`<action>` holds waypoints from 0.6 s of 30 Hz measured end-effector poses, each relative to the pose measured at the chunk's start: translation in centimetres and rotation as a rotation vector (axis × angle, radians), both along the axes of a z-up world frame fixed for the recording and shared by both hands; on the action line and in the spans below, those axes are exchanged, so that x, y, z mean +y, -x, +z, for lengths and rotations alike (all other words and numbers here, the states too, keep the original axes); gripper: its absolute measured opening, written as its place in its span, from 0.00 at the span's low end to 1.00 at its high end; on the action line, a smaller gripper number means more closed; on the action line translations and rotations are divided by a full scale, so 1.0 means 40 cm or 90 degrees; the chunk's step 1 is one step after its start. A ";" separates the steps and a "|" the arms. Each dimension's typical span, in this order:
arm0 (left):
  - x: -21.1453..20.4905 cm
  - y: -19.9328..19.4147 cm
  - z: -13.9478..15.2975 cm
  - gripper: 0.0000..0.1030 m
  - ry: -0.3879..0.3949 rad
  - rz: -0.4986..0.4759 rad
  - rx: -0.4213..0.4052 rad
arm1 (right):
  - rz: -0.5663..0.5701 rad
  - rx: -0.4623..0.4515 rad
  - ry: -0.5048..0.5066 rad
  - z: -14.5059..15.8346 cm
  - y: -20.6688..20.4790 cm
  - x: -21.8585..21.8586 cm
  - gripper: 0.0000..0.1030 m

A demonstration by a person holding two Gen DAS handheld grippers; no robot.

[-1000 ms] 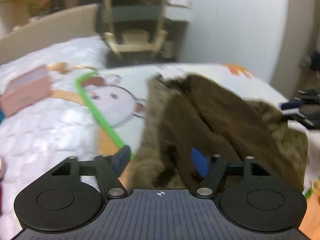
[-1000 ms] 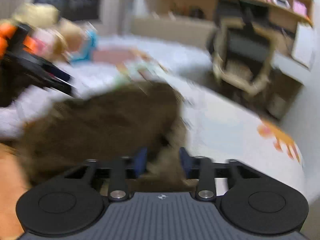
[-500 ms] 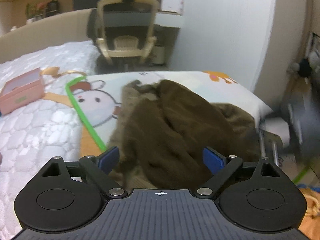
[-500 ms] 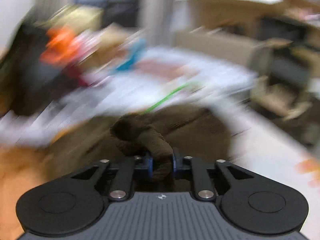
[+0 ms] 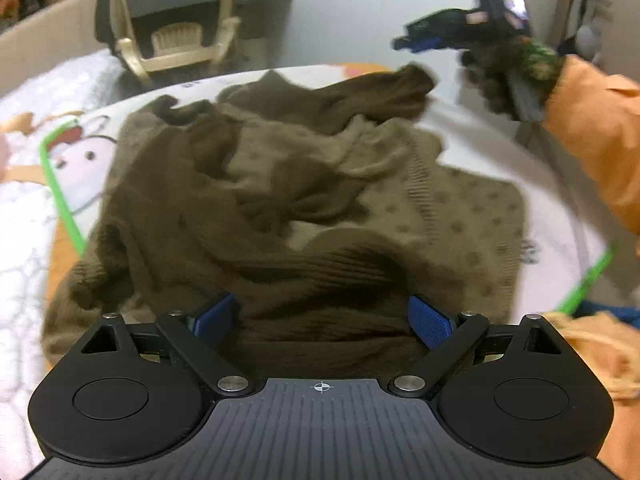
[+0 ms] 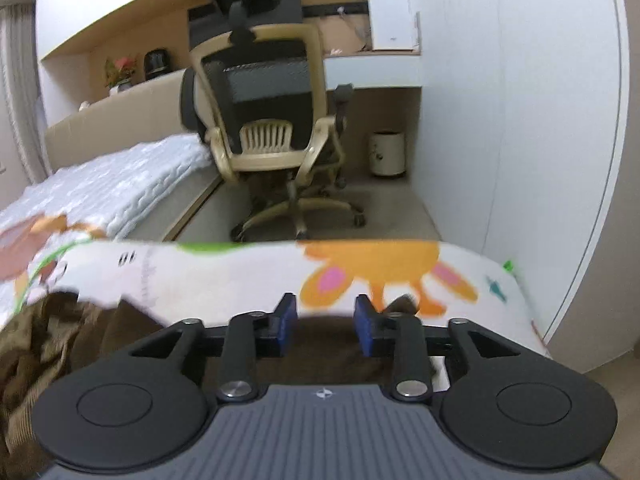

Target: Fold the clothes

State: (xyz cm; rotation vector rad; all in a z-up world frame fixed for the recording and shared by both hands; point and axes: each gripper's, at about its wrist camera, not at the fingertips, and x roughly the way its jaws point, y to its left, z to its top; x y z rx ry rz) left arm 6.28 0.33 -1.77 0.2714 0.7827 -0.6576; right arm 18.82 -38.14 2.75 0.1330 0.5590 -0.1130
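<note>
The left gripper (image 5: 323,316) hovers low over the brown knit sweater (image 5: 280,200), its blue fingers spread wide and pinching nothing. The sweater lies crumpled on a cartoon-print mat (image 5: 80,152). At two o'clock in the left wrist view, the right gripper (image 5: 412,43) is raised by an orange-sleeved arm (image 5: 596,128); its fingers stand apart, apparently empty, though the picture is blurred.

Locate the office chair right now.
Right wrist view: the office chair stands centre frame on the floor beyond the cartoon mat, before the desk; left wrist view, upper left.
</note>
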 end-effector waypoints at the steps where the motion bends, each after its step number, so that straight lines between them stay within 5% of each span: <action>1: 0.005 -0.010 -0.002 0.69 0.001 -0.006 -0.010 | 0.009 0.001 0.006 -0.011 0.009 0.010 0.35; 3: 0.025 -0.033 0.014 0.35 0.023 0.001 -0.002 | 0.034 -0.007 0.018 -0.011 0.016 0.035 0.36; 5: 0.045 -0.058 0.042 0.11 0.037 0.018 -0.016 | 0.060 -0.024 0.021 0.013 0.026 0.067 0.42; 8: 0.100 -0.109 0.098 0.11 0.028 0.082 -0.091 | 0.107 -0.052 0.024 0.056 0.055 0.117 0.55; 13: 0.296 -0.226 0.182 0.09 -0.008 0.300 -0.220 | 0.211 -0.057 0.016 0.091 0.062 0.233 0.62; 18: 0.539 -0.332 0.194 0.10 -0.014 0.535 -0.250 | 0.296 -0.013 0.022 0.070 0.042 0.347 0.65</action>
